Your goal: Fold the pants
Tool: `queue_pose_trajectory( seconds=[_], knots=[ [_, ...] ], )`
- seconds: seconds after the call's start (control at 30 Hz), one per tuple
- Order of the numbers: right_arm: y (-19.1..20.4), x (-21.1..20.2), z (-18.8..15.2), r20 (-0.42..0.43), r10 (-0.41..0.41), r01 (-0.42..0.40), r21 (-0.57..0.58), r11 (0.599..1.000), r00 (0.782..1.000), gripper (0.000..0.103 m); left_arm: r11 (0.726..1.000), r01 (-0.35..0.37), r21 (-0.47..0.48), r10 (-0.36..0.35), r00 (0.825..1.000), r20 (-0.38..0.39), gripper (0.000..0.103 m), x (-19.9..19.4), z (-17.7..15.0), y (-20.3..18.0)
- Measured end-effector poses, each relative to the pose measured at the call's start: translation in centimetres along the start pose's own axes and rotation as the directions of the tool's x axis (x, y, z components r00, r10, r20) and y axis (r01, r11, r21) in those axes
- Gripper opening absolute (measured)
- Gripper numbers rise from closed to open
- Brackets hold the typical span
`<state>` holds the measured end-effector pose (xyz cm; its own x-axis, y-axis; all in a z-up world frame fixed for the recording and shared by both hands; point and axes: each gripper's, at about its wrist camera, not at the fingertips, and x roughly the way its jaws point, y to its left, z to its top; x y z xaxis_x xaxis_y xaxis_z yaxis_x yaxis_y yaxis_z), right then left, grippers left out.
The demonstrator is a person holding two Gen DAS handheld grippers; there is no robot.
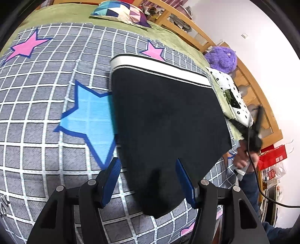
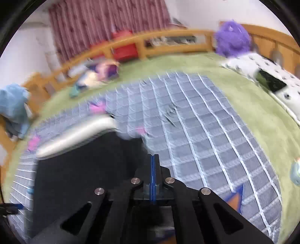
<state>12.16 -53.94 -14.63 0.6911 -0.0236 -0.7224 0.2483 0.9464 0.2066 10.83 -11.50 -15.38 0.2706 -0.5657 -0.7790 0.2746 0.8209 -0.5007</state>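
Black pants with a white waistband lie folded on the grey checked bedspread. My left gripper is open, its blue fingers on either side of the pants' near end, just above it. In the right wrist view, which is blurred, my right gripper is shut with nothing seen between its pads, at the right edge of the pants. It also shows at the right in the left wrist view, beside the pants.
A green sheet lies under the bedspread. A patterned pillow, a purple plush toy and a white spotted pillow sit near the wooden bed rail. A red bag stands beside the bed.
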Motion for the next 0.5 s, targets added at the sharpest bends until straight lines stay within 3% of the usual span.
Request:
queue_pose_trajectory(
  seconds=[0.03, 0.1, 0.23, 0.3, 0.37, 0.5],
  knots=[
    [-0.9, 1.3, -0.8, -0.072, 0.02, -0.017, 0.04, 0.999, 0.997, 0.0, 1.0, -0.009, 0.009, 0.009, 1.0, -0.007, 0.059, 0.3, 0.0, -0.3],
    [-1.3, 1.4, -2.0, -0.087, 0.019, -0.015, 0.046, 0.999, 0.996, 0.0, 1.0, -0.009, 0.021, 0.009, 1.0, -0.006, 0.059, 0.4, 0.0, -0.9],
    [-0.5, -1.7, -2.0, 0.021, 0.057, -0.058, 0.017, 0.998, 0.998, 0.006, 0.999, -0.009, 0.041, 0.009, 1.0, -0.009, 0.059, 0.2, -0.2, -1.7],
    [0.2, -2.8, -1.2, 0.055, 0.125, -0.126, 0.004, 0.992, 0.991, 0.017, 0.999, -0.009, 0.039, 0.009, 1.0, -0.013, 0.059, 0.3, -0.4, -1.8],
    [1.3, -3.1, -0.3, 0.068, 0.155, -0.153, -0.029, 0.988, 0.986, 0.036, 0.999, -0.009, 0.038, 0.009, 1.0, -0.019, 0.059, 0.3, -0.5, -1.9],
    [3.7, -0.9, 1.4, 0.037, 0.164, -0.161, -0.084, 0.983, 0.986, 0.041, 0.999, -0.014, 0.047, 0.015, 1.0, -0.016, 0.059, -0.1, -0.7, -2.0]
  ],
)
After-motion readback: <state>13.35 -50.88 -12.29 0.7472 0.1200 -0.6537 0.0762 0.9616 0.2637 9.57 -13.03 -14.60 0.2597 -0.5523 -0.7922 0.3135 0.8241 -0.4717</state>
